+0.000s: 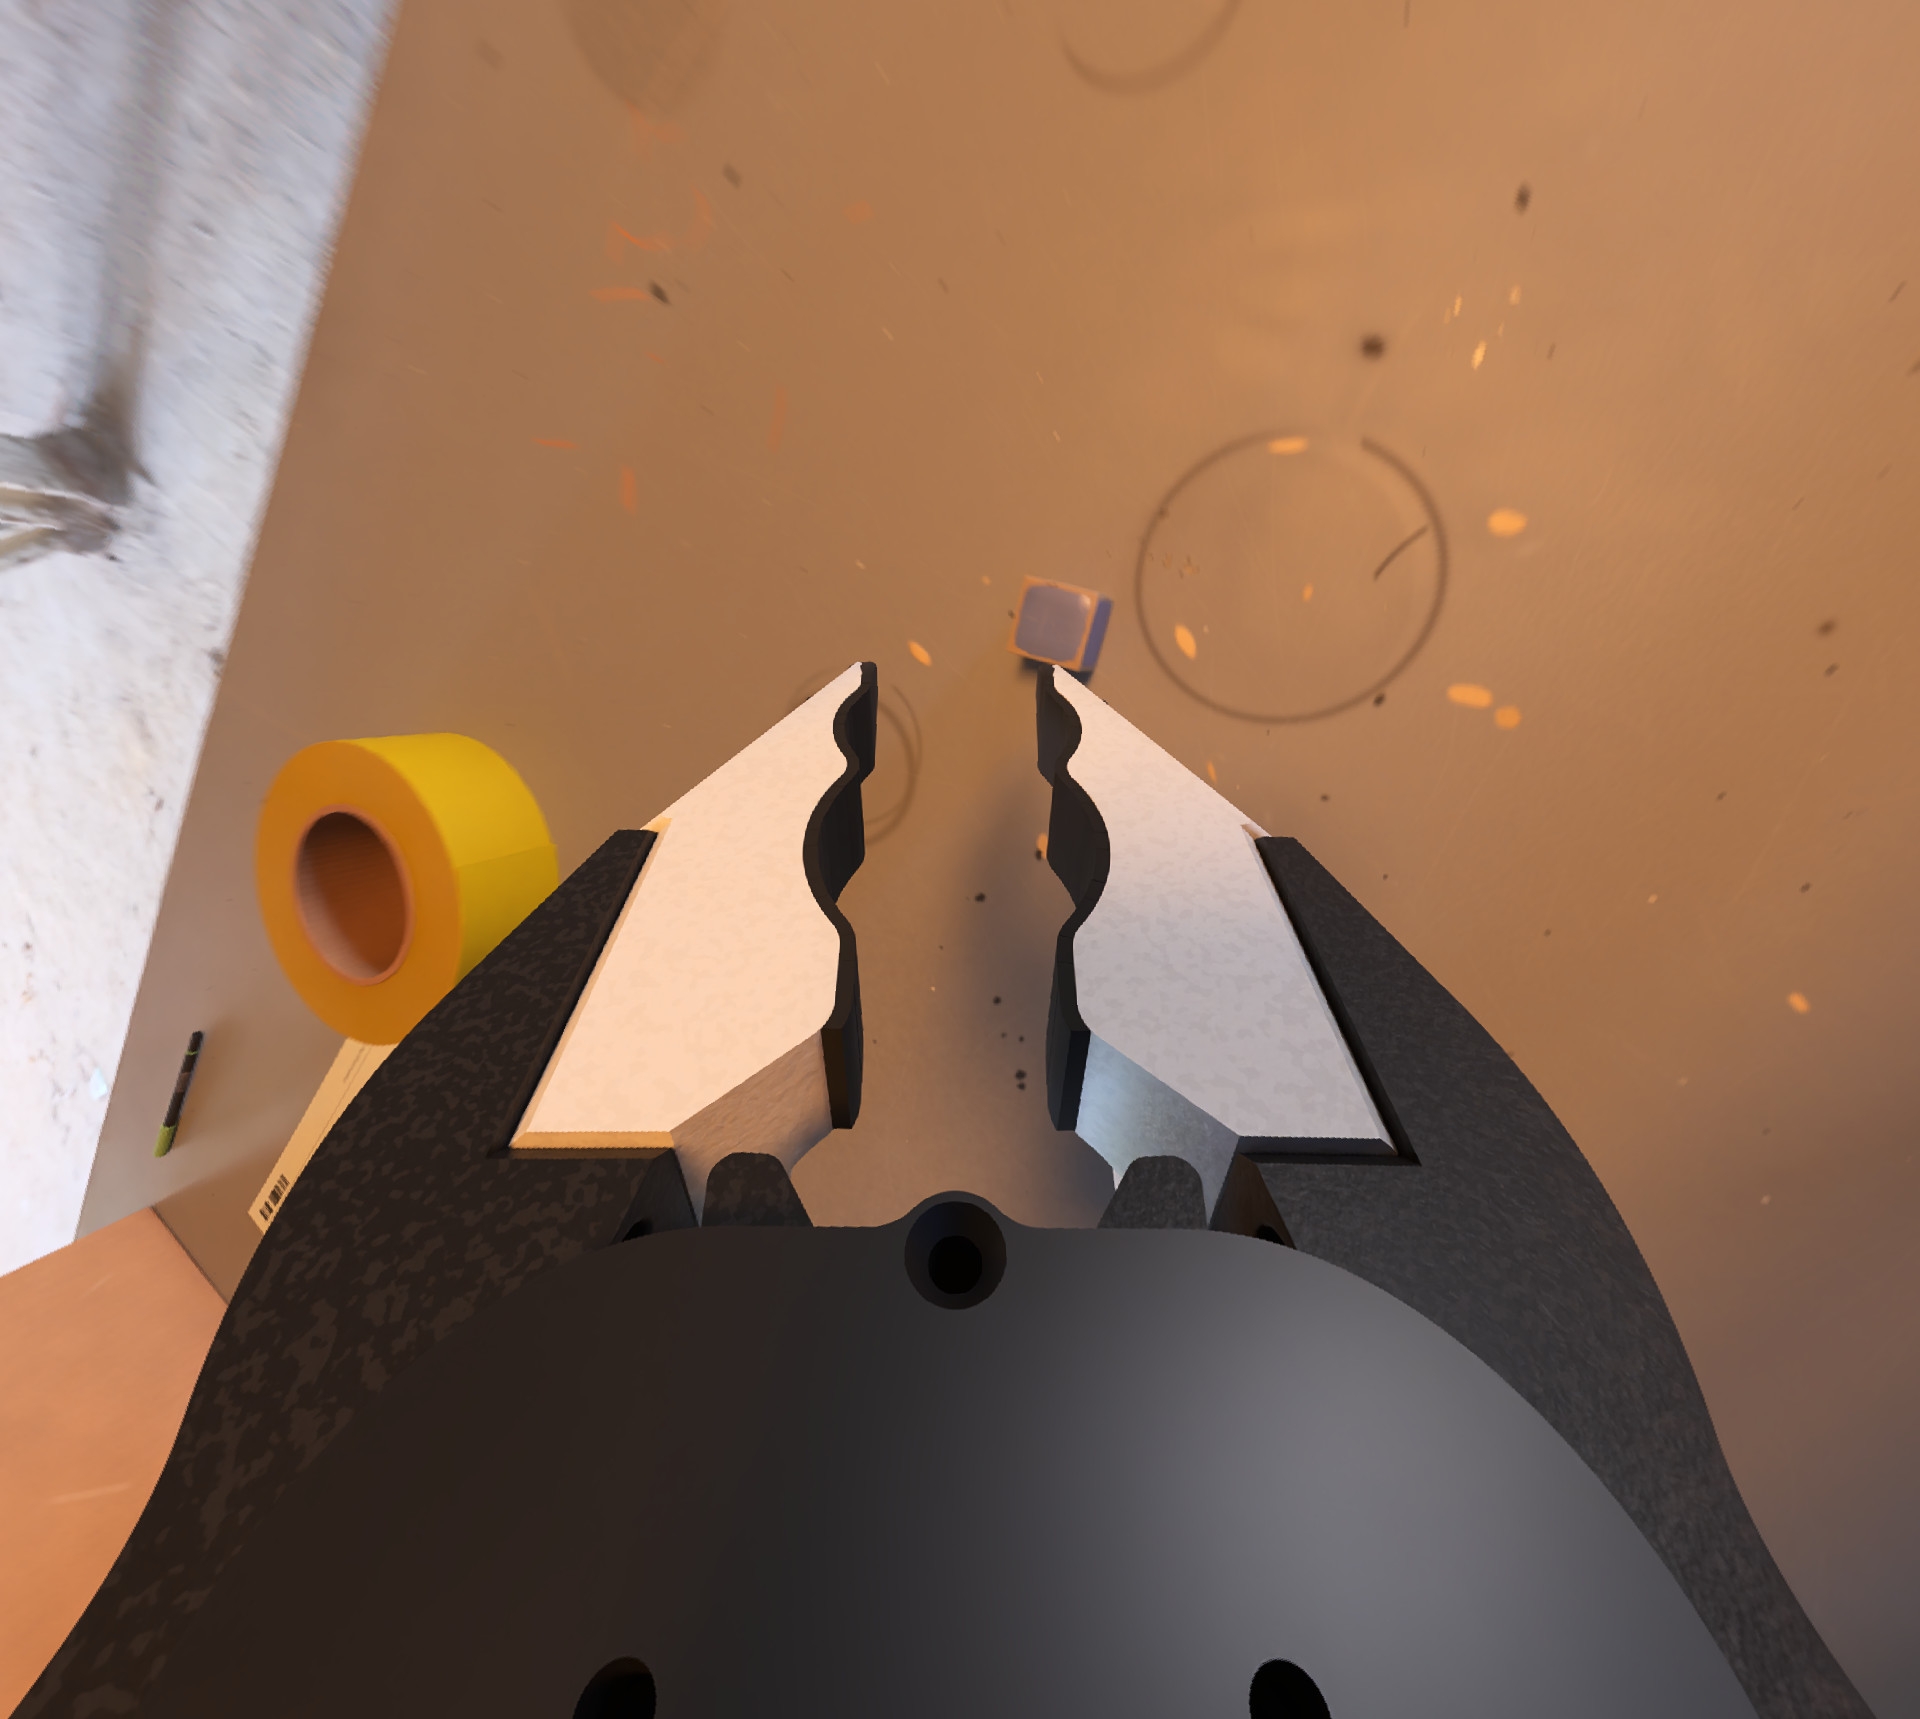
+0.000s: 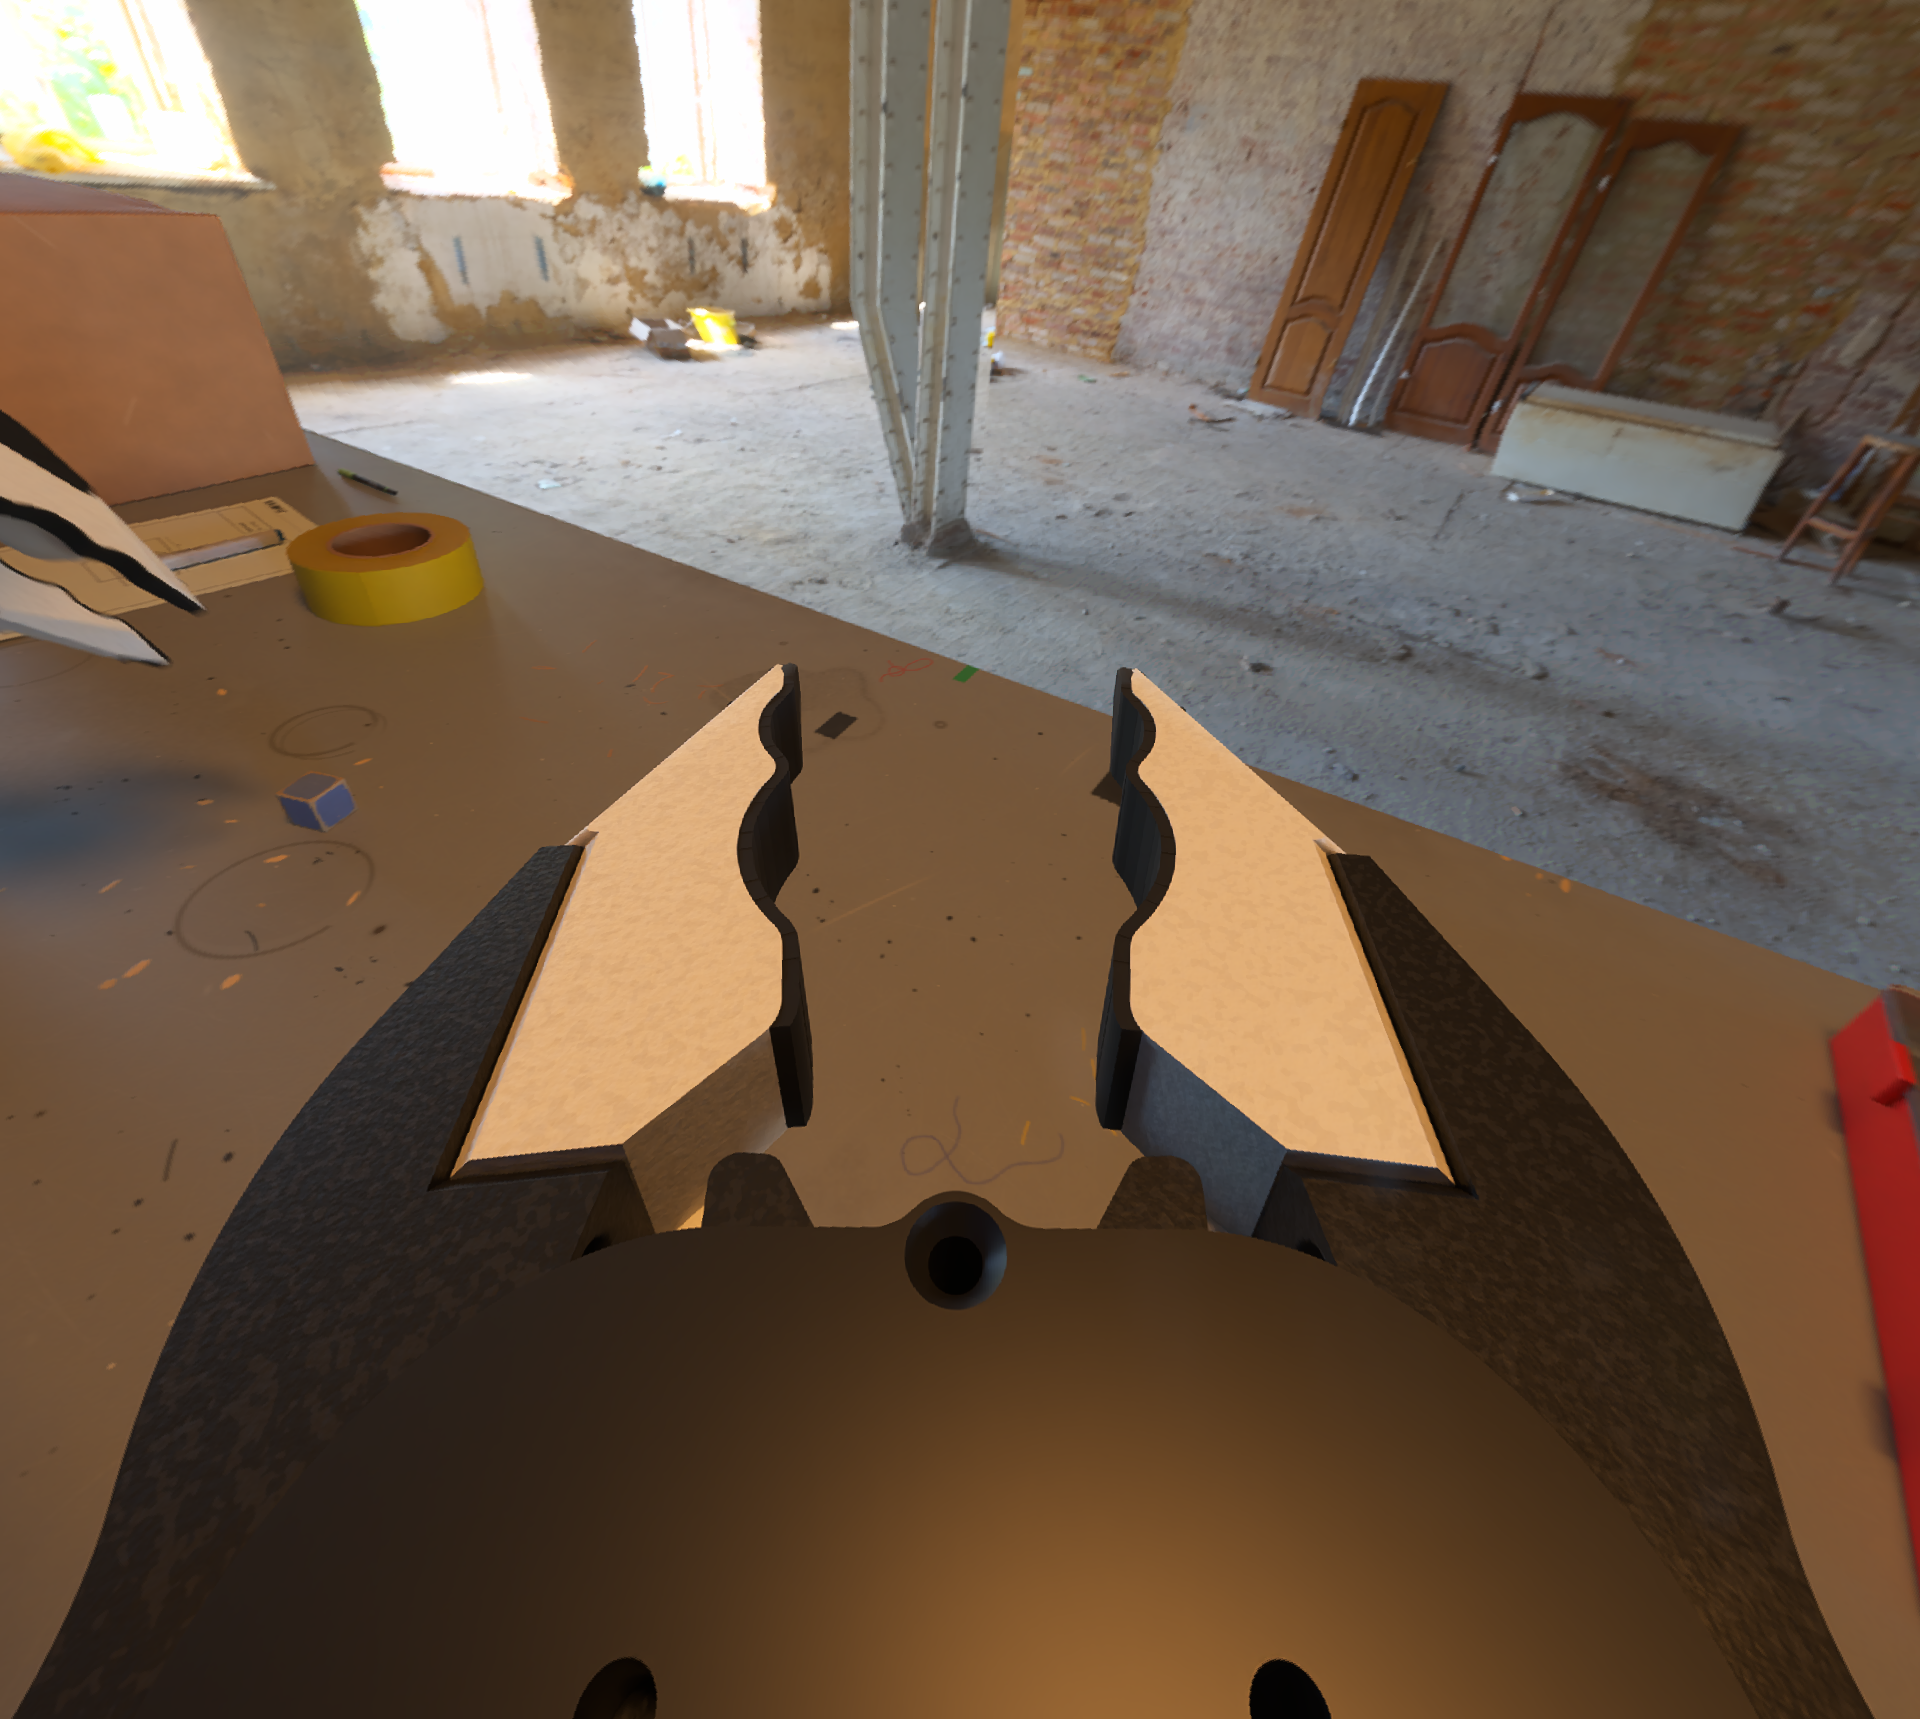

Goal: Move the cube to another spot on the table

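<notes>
A small blue-grey cube [image 1: 1058,623] lies on the brown table [image 1: 1351,163], just beyond the tip of my left gripper's right finger. My left gripper [image 1: 956,670] is open and empty, above the table and looking down on it. The cube also shows in the right wrist view [image 2: 317,801], at the left on the table. My right gripper [image 2: 956,674] is open and empty, low over the table, well to the right of the cube. The left gripper's fingertips [image 2: 156,599] show at the left edge of the right wrist view, above and left of the cube.
A yellow tape roll [image 1: 400,880] lies left of the left gripper, also in the right wrist view [image 2: 387,566]. A paper sheet [image 2: 223,539], a pen [image 1: 179,1093] and a brown box [image 2: 135,339] sit near the table's edge [image 2: 1039,682]. A red object [image 2: 1881,1254] is at the right.
</notes>
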Motion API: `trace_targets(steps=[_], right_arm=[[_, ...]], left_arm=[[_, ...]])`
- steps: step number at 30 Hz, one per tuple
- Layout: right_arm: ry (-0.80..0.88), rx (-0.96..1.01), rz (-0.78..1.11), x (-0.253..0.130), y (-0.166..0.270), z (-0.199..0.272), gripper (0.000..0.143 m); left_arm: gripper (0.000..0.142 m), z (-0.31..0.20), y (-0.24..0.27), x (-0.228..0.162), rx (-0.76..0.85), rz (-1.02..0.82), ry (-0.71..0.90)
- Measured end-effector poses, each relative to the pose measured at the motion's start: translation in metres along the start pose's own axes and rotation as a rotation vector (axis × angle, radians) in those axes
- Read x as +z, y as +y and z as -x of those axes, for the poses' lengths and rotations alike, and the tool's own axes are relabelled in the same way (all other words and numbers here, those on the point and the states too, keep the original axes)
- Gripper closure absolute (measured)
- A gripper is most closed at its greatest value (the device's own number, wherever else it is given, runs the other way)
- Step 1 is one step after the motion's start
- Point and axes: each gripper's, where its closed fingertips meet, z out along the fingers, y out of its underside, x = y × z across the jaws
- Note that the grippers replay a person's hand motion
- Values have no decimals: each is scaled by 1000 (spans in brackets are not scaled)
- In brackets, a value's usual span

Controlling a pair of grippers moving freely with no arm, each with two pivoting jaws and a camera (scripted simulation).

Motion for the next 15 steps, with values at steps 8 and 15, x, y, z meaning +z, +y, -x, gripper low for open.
trace_targets(steps=[8, 15], right_arm=[[-140, 57, 30, 24, 21, 24, 82], [-177, 137, 49, 23, 28, 22, 82]], left_arm=[[105, -28, 22, 72, 122, 261, 170], [103, -33, 40, 98, 165, 351, 205]])
